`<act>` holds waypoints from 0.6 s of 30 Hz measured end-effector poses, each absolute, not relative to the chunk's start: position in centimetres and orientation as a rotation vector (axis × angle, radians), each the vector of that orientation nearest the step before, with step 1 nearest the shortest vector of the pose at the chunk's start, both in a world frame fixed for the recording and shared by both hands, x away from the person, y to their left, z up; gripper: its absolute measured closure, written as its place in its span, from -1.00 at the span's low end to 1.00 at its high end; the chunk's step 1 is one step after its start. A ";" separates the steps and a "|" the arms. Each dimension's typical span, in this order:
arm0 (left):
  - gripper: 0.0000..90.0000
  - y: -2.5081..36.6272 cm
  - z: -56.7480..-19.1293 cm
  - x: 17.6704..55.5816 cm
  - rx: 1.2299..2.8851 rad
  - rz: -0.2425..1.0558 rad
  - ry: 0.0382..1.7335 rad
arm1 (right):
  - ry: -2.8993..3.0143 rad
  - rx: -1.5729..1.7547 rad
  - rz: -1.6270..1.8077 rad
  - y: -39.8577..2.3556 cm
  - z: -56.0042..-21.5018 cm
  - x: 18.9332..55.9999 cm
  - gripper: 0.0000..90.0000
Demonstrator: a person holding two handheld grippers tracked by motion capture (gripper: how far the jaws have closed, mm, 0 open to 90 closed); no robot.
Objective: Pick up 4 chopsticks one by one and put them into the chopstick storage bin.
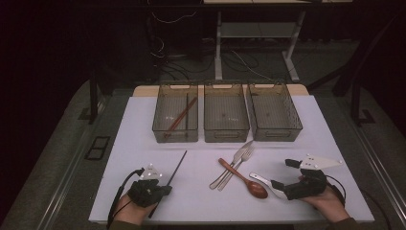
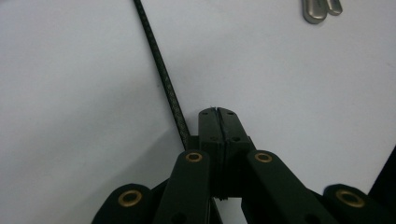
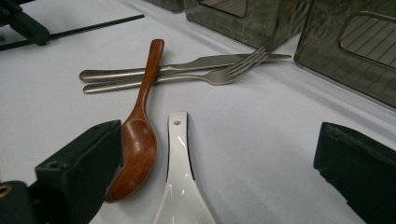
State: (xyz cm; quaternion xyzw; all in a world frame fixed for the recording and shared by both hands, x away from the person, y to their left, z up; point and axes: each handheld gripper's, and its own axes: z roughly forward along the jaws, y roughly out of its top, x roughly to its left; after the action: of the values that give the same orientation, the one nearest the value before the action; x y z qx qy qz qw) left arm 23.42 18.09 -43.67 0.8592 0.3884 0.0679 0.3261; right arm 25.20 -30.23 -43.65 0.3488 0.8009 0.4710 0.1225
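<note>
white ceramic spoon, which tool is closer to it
Right. The right tool has its open jaws on either side of the white ceramic spoon; the left tool sits far across the table, shut by the black chopstick.

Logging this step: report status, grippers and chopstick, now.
Left gripper shut beside the black chopstick, grip on it unclear. Right gripper open over the white spoon. Nothing in the way.
</note>
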 end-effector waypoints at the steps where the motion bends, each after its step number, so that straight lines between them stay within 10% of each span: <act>1: 0.97 18.2 -43.6 23.5 2.257 0.185 1.020 | 2.338 1.019 1.375 -30.2 -43.6 25.2 -0.97; 18: 0.70 19.5 -43.1 24.4 2.187 0.305 1.080 | 2.342 1.013 1.371 -30.1 -43.7 25.2 -0.97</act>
State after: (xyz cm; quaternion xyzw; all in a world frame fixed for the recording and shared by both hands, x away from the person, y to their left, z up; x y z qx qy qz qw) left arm 24.42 19.47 -43.09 0.8382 0.4140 0.1169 0.3352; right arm 25.23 -30.14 -43.67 0.3471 0.8025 0.4698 0.1218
